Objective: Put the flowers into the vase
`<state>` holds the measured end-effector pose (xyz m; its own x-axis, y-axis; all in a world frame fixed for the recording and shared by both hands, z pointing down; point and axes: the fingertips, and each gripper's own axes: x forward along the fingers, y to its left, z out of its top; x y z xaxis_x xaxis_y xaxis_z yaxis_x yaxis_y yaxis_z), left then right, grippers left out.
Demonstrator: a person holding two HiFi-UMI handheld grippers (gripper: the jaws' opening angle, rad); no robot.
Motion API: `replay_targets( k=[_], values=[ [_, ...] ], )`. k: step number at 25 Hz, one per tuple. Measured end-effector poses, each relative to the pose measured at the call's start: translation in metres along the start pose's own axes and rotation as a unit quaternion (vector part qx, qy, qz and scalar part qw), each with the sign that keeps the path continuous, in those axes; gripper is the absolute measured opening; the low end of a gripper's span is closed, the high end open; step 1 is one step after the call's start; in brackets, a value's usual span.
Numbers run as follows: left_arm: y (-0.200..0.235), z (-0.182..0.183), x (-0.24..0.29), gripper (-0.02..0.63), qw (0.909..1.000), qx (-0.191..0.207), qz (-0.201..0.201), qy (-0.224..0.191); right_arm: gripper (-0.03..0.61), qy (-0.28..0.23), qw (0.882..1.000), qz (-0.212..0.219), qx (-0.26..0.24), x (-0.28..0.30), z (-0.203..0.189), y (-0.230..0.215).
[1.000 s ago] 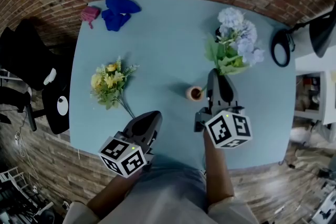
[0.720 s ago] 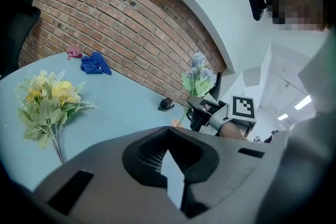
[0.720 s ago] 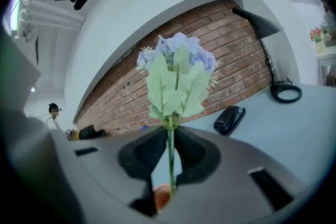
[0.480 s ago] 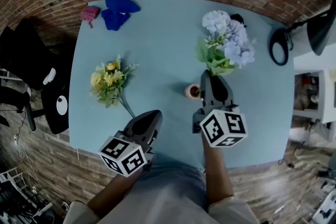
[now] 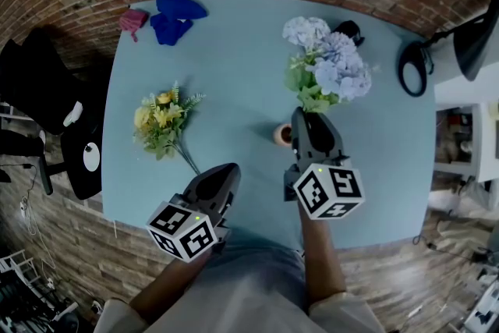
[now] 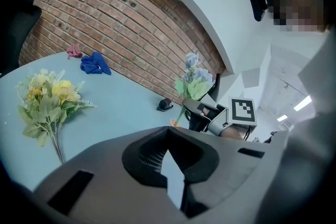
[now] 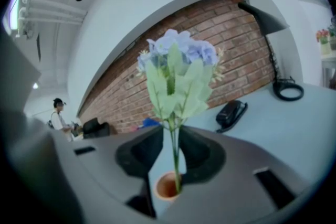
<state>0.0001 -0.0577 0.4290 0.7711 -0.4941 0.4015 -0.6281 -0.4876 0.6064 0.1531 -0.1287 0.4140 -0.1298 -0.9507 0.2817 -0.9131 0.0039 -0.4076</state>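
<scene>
My right gripper [image 5: 302, 115] is shut on the green stem of a blue-purple hydrangea bunch [image 5: 327, 68], held upright over the table. In the right gripper view the stem [image 7: 174, 149] runs down between the jaws, and its lower end sits at the mouth of a small terracotta vase [image 7: 167, 187]. In the head view the vase [image 5: 282, 135] shows just left of that gripper. A yellow flower bunch [image 5: 161, 121] lies on the table's left, also seen in the left gripper view [image 6: 44, 99]. My left gripper [image 5: 224, 175] rests near the front edge, shut and empty [image 6: 168, 132].
The round blue table [image 5: 234, 66] backs onto a brick wall. A blue cloth [image 5: 175, 15] and a pink cloth [image 5: 133, 19] lie at the far left. A small black device [image 5: 348, 31] sits behind the blue flowers. A lamp's ring base [image 5: 415, 68] lies at the right edge; a black chair [image 5: 43, 93] stands left.
The right gripper has carried the blue flowers leftward, bringing the stem over the vase. The left gripper and the yellow bunch have not moved.
</scene>
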Motion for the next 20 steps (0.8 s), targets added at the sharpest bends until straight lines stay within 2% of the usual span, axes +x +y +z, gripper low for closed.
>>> replay_targets(
  k=[20],
  values=[
    [-0.008, -0.005, -0.007, 0.017, 0.9999, 0.004, -0.010, -0.010, 0.104, 0.007, 1.000, 0.019, -0.010, -0.027, -0.015, 0.019]
  ],
)
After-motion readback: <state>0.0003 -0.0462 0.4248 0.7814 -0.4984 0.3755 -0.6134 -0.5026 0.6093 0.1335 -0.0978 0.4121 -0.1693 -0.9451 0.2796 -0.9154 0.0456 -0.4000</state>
